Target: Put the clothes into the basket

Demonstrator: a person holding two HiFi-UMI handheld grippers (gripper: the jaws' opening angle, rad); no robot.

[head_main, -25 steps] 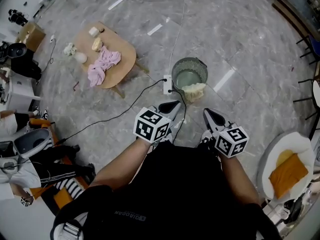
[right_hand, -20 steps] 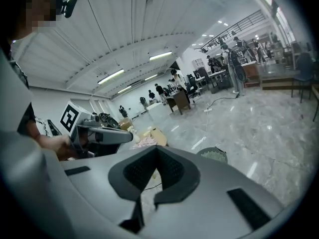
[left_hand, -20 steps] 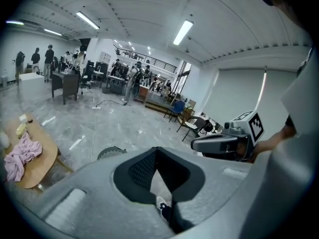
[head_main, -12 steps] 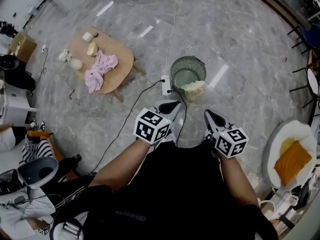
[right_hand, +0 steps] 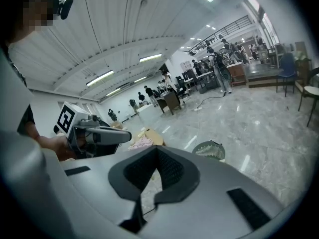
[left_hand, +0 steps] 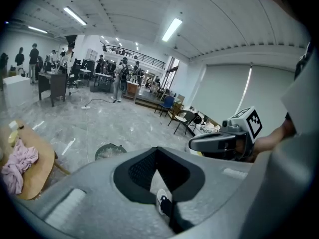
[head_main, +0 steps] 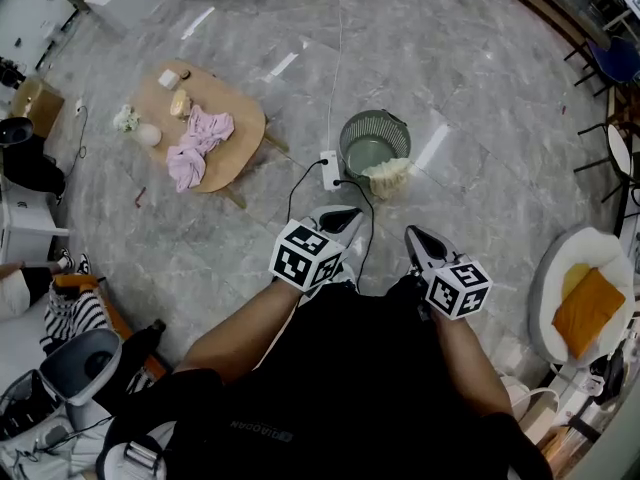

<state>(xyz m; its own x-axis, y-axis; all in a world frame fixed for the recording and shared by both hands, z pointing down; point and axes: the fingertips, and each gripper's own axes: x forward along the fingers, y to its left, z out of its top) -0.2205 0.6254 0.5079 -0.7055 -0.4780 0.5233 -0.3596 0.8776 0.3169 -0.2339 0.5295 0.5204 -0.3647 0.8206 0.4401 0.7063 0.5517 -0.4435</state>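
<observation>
Half done at most, I'd say, and maybe less. Out at about 11 o'clock from where the person stands is the low wooden table [head_main: 245, 130], and at 12 o'clock, a bit closer, is the round mesh basket [head_main: 375, 118] on the floor. The two are well apart.

A pink heap of clothes [head_main: 198, 143] lies on the table, untouched, so that's clearly left to do. A cream cloth [head_main: 387, 178] sits at the basket's 5 o'clock edge. It looks draped over the rim, or maybe just leaning on the outside, and I can't tell which. From above, the inside of the basket looks mostly bare.

Both tongs are idle. The left gripper [head_main: 345, 213] and right gripper [head_main: 414, 236] are held close in front of the body, pointing toward 12 o'clock. Each has its jaws closed together with nothing between them.

So my guess is the next job is to get over to the table, open up, and grab the pink stuff.
</observation>
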